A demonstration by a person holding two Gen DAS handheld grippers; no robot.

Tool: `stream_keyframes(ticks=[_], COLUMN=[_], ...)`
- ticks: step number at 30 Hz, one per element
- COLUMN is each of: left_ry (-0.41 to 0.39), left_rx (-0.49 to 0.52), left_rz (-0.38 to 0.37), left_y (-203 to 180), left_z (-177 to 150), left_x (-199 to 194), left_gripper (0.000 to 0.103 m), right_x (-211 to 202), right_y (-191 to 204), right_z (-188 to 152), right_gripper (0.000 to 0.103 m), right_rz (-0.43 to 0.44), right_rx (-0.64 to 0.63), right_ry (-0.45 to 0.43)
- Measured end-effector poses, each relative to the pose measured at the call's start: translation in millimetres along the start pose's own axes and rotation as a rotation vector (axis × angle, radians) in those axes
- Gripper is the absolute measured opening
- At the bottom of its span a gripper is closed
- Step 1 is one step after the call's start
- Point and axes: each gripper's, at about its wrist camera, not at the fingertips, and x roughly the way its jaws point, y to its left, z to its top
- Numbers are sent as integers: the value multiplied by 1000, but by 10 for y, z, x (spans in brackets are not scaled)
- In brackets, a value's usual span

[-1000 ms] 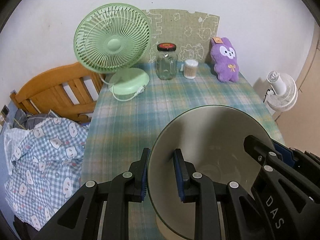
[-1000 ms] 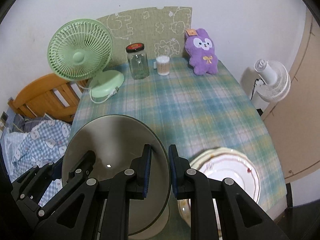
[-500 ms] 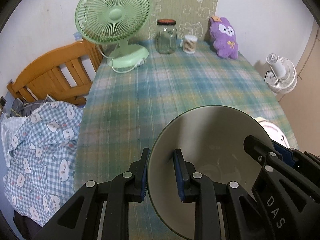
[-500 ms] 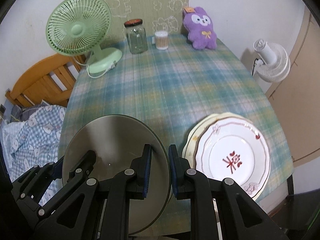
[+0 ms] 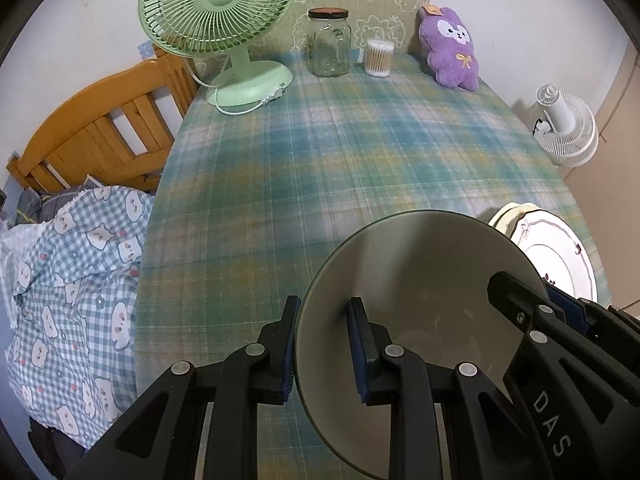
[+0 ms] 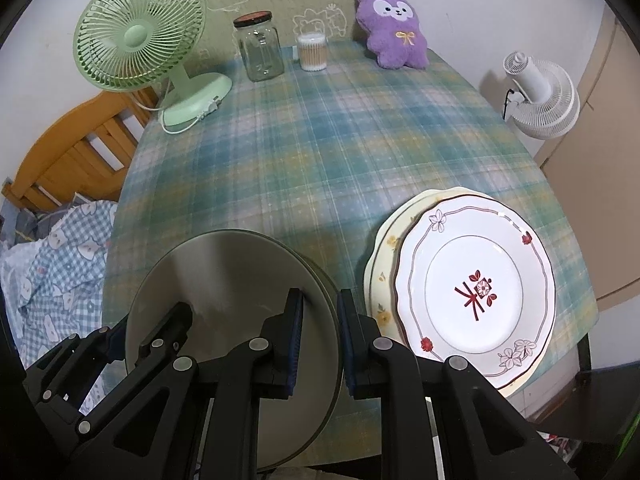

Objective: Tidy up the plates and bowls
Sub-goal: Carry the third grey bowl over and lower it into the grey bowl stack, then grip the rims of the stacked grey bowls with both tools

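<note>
I see the desk (image 6: 360, 128) under a blue-green plaid cloth, bare across its middle. Along the far edge stand a green desk fan (image 6: 138, 54), a clear glass jar (image 6: 260, 50) with a dark lid, a tub of cotton swabs (image 6: 313, 53) and a purple plush rabbit (image 6: 394, 28) leaning on a patterned board. A white fan (image 6: 540, 96) stands beyond the right edge, and a wooden bed frame (image 5: 96, 132) with checked bedding (image 5: 68, 280) lies to the left.

On the near right of the desk sits a stack of two plates: a white plate (image 6: 476, 292) with a red-brown rim line, small flowers and a red emblem in the middle, on top of a cream plate (image 6: 384, 248) with yellow flowers.

I hold a large grey-green bowl (image 5: 420, 292) with a plain pale inside and a thin dark rim above the near edge of the desk, just left of the plates and tilted. My left gripper (image 5: 324, 344) has its fingers clamped narrow across the bowl's left rim, one inside and one outside. My right gripper (image 6: 318, 340) pinches the opposite rim the same way, close beside the plate stack; I cannot tell whether the bowl touches the stack.
</note>
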Motion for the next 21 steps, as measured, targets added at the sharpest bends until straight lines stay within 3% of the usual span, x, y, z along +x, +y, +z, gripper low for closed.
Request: stream_keyframes(ticks=[14, 19, 21], left_ry=[31, 15, 8], left_rx=[-6, -1, 5], left_rz=[-25, -44, -52], left_y=[-24, -42, -53], left_z=[-9, 11, 17], left_x=[153, 117, 97], left_gripper=[21, 34, 46], right_x=[135, 108, 97], right_y=[-1, -1, -4], right_z=[24, 53, 70], right_gripper=[21, 21, 21], right_rz=[-38, -17, -11], right_rx=[-23, -50, -67], right_ry=[21, 10, 7])
